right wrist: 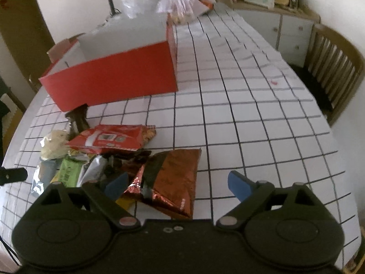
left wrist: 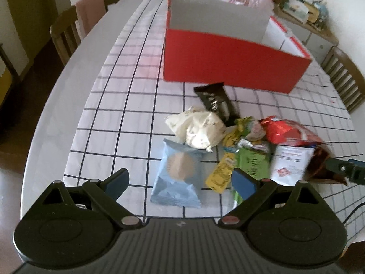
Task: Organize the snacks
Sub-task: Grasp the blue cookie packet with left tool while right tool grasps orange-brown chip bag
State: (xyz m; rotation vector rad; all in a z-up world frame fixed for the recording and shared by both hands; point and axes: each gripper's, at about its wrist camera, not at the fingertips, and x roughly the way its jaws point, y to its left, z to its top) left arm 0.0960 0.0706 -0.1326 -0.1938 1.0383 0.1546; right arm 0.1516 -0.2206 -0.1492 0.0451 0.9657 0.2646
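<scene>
A pile of snack packets lies on the grid-patterned tablecloth (left wrist: pixel 127 105) in front of an open red box (left wrist: pixel 228 66) with a white inside. My left gripper (left wrist: pixel 180 180) is open above a light blue packet (left wrist: pixel 178 173), which lies flat between its fingers. Beside it are a yellow packet (left wrist: pixel 220 175), a green packet (left wrist: pixel 255 164), a white packet (left wrist: pixel 289 162), a crumpled cream packet (left wrist: pixel 198 127), a black packet (left wrist: pixel 216 100) and a red bag (left wrist: pixel 285 132). My right gripper (right wrist: pixel 176 185) is open over a copper foil bag (right wrist: pixel 171 178), pads apart from it. The red box (right wrist: pixel 114 77) stands behind.
Clear plastic bags (right wrist: pixel 159 2) sit behind the box. Wooden chairs stand at the table's left (left wrist: pixel 68 29) and right (right wrist: pixel 335 68). A sideboard (right wrist: pixel 285 27) with clutter is at the back right. The tablecloth to the right of the pile (right wrist: pixel 262 125) is bare.
</scene>
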